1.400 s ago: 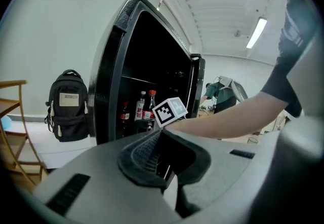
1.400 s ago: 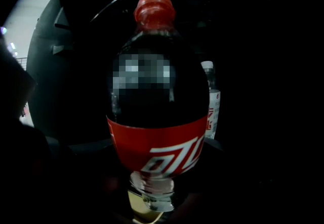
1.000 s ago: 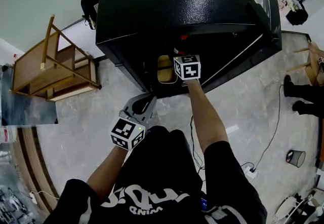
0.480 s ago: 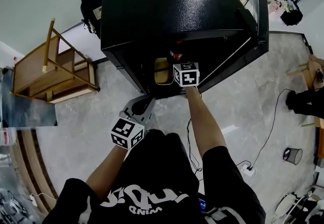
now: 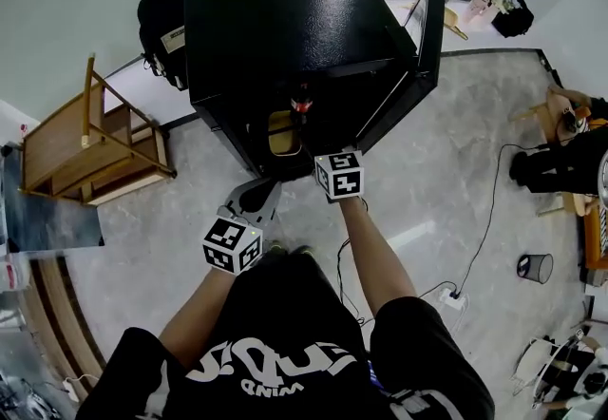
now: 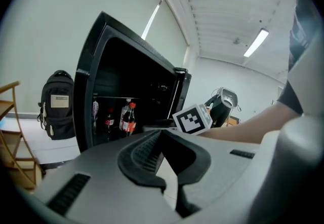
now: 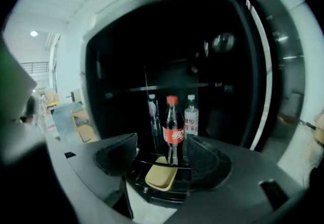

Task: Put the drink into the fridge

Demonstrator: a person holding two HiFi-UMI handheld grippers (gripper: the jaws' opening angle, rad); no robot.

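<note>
R gripper (image 7: 162,156) gaping, empty; cola bottle (image 7: 173,129) inside fridge (image 7: 126,66), clear bottle (image 7: 191,121) at its 3 o'clock. L gripper (image 6: 163,175) closed, empty.

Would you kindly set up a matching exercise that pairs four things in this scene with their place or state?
Things:
1. cola bottle
2. left gripper
3. right gripper
4. backpack

Places or states:
A. jaws apart, gripping nothing, facing the open fridge
B. standing upright on a shelf inside the fridge
C. jaws together, nothing between them
D. on the floor beside the fridge

Pairs: 1-B, 2-C, 3-A, 4-D
</note>
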